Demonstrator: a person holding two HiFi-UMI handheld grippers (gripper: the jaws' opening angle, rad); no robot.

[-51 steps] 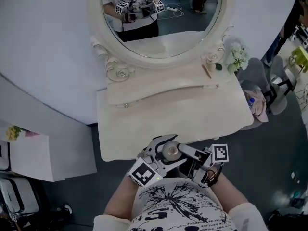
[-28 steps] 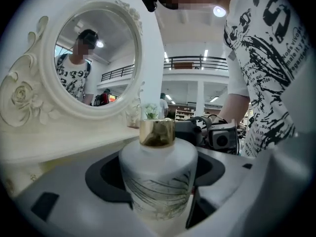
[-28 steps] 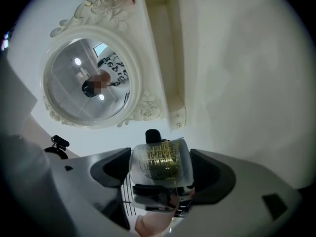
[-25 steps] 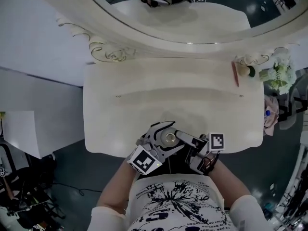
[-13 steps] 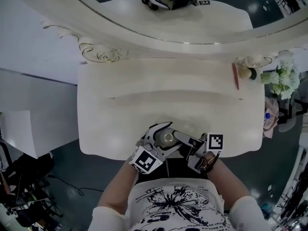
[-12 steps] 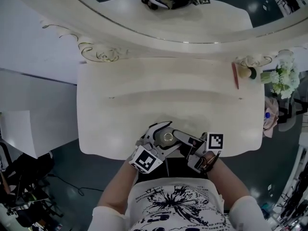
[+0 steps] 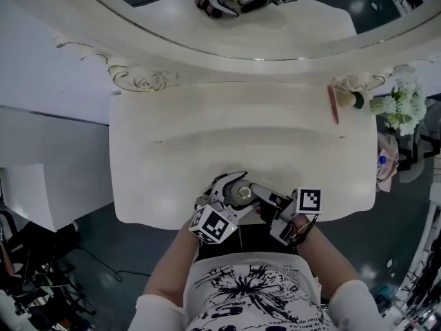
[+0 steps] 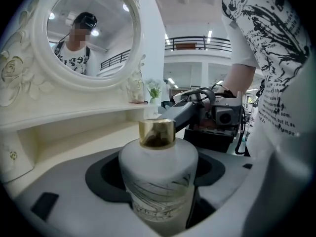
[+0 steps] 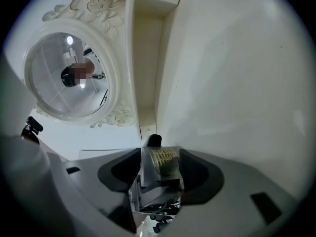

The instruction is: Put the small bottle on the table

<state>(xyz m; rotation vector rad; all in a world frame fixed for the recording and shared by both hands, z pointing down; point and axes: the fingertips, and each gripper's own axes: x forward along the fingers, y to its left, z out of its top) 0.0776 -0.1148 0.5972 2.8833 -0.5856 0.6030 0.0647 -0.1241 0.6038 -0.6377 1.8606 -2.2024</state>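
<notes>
Nudged slightly forward since half-second ago: left gripper [image 7: 227,194] clamped round upright small bottle [image 8: 157,181] over table [image 7: 207,116] near edge; right gripper [image 7: 256,190] pinching gold cap [image 8: 156,133]. Mirror [image 7: 296,12] behind, flowers [image 7: 402,105] at far right corner, well apart.

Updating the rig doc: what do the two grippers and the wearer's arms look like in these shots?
Both the left gripper and the right gripper have pale grey moulded jaws with dark recesses, and each carries a cube of black-and-white square markers. The right one has a dark body with thin black cables. The wearer has a white short-sleeved T-shirt with a black splash print; forearms are bare.
</notes>
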